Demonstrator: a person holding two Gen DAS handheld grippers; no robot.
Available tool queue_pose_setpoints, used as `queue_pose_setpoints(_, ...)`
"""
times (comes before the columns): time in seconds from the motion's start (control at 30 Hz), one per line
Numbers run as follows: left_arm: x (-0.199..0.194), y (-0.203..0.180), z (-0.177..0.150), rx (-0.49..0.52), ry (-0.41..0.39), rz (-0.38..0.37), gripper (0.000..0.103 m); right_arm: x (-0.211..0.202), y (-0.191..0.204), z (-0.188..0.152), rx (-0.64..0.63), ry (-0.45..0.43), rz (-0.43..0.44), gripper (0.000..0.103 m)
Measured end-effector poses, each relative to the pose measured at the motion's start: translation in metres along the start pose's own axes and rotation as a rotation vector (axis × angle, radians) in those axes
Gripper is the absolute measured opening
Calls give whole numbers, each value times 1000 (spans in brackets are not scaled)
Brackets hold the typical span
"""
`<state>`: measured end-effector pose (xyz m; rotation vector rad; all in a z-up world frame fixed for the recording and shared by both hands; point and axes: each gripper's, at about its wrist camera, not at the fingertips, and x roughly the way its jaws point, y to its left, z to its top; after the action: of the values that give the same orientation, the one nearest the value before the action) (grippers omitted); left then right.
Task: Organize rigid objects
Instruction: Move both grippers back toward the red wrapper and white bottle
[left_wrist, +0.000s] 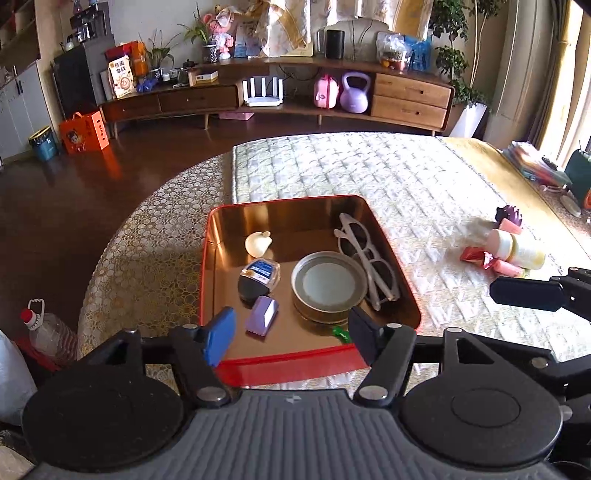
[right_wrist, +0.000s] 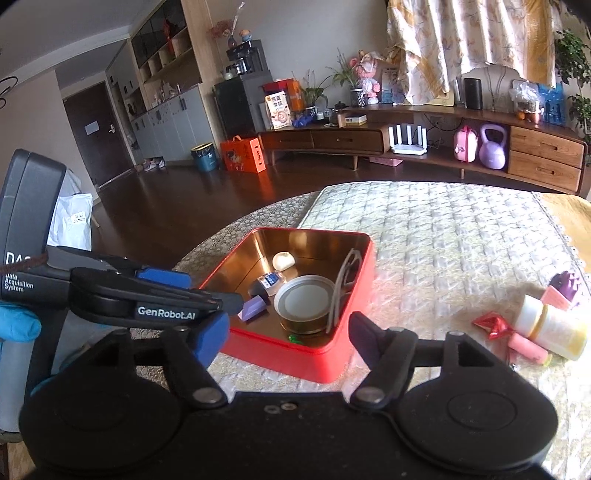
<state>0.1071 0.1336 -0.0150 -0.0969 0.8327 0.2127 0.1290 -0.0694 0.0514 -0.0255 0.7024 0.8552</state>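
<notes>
- left gripper (left_wrist: 291, 334): jaws spread wide, nothing between them, hovering over the near edge of the red tin (left_wrist: 295, 363).
- right gripper (right_wrist: 290, 338): jaws also spread, empty, sitting just short of the tin's (right_wrist: 325, 363) near corner.
- the tin is open-topped, red outside, gold-lined inside, on the quilted mat (left_wrist: 406, 177) straight ahead of both grippers.
- tin contents, left view:
  - round metal can (left_wrist: 327, 286) with pale lid, just ahead of the right finger, near the middle-right of the tin.
  - white-framed sunglasses (left_wrist: 365, 258) leaning along the tin's right wall, touching or just beside the can.
  - purple block (left_wrist: 261, 315) right between the spread fingers, nearest item.
  - small black-and-blue labelled pack (left_wrist: 258, 277) just beyond the purple block.
  - cream shell-like piece (left_wrist: 258, 243) further back, left of centre.
  - a small green bit (left_wrist: 341, 334) beside the right fingertip; can't tell what it is.
- outside the tin, well off to the right of both grippers on the mat:
  - pale bottle (right_wrist: 550, 326) lying on its side.
  - red foil-wrapped piece (right_wrist: 493, 325) touching the bottle's near side.
  - pink pieces (right_wrist: 528, 349) under and beside the bottle.
  - purple spiky toy (right_wrist: 567, 286) just behind the bottle.
- the left gripper's body (right_wrist: 147, 295) shows at the left in the right wrist view, held by a blue-gloved hand (right_wrist: 16, 326).
- the right gripper's finger (left_wrist: 528, 293) enters the left view at the right edge, near the bottle (left_wrist: 517, 249).
</notes>
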Motion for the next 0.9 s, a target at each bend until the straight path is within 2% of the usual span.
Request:
queue_pose_setpoints(0.1,-4,-9,-5,4,-9,-9,68,-13,-7,-6,10,-23,-9,83)
queue_pose_setpoints(0.17,-5,-15,-7,3,-12,-25,72,-22,-14,-11,21,-40,-15,87)
queue_pose_setpoints(0.23,-7,-23,-9,2,-20,-44,77,-31,-22,-15,32,-50,-23,88)
queue_pose_setpoints(0.37,-10,-40,-11,17,-31,-66,78,-47,-37,-23,49,-75,-46,93)
queue_pose_setpoints(0.47,-10,-53,-12,37,-44,-85,83,-57,-51,-29,72,-91,-78,97)
queue_pose_setpoints(0.7,1,-84,-9,61,-34,-157,83,-73,-84,-35,84,-99,-147,98)
queue_pose_setpoints(0.8,8,-96,-5,53,-28,-190,89,-78,-101,-39,86,-94,-174,98)
queue_pose_setpoints(0.9,16,-110,0,55,-17,-198,90,-78,-113,-41,76,-89,-202,98)
